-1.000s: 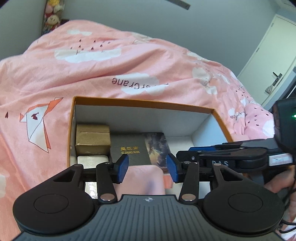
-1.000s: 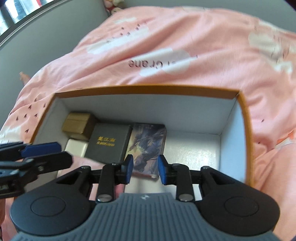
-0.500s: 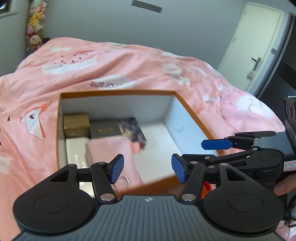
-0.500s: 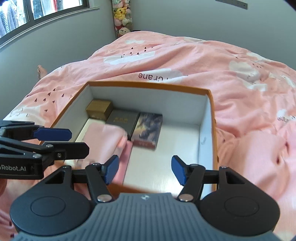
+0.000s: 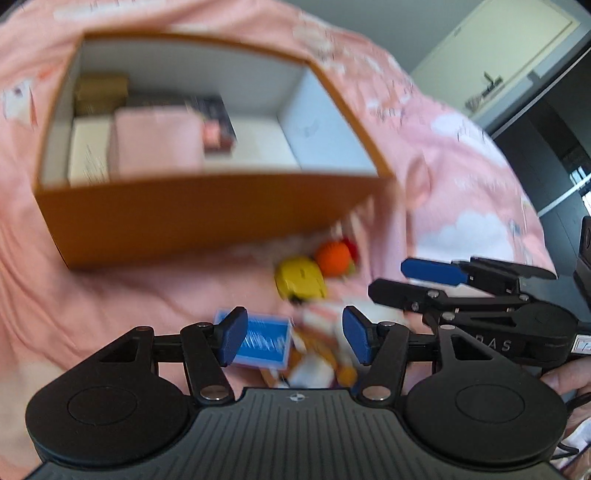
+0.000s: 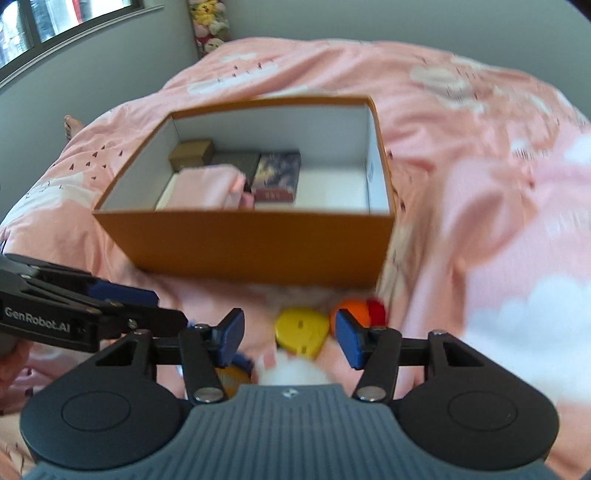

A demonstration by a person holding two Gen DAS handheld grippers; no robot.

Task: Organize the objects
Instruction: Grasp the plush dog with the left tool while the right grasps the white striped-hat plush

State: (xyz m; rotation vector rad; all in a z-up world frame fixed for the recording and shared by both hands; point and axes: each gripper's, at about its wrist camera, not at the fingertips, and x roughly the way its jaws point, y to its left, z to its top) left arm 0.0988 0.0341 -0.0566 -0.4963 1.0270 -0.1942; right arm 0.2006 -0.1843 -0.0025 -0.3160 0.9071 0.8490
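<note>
An orange box [image 5: 207, 218] [image 6: 258, 247] with a white inside sits on the pink bed. It holds a folded pink cloth [image 5: 157, 142] [image 6: 207, 184], a gold box [image 5: 99, 94] [image 6: 192, 153], a dark box and a picture box [image 6: 277, 177]. In front of the box lie a yellow toy [image 5: 301, 277] [image 6: 303, 330], an orange ball [image 5: 334, 256] [image 6: 352, 310], a blue card box [image 5: 262, 341] and a white-and-orange item [image 5: 317, 350]. My left gripper [image 5: 295, 339] is open and empty above these. My right gripper [image 6: 290, 338] is open and empty over the yellow toy.
The pink quilt [image 6: 480, 184] covers the bed all round. A grey wall with plush toys [image 6: 208, 29] stands behind. A white door [image 5: 498, 55] is at the far right of the left wrist view.
Both grippers have opened, let go of the pink cloth inside the box, and pulled back to the loose items in front of it.
</note>
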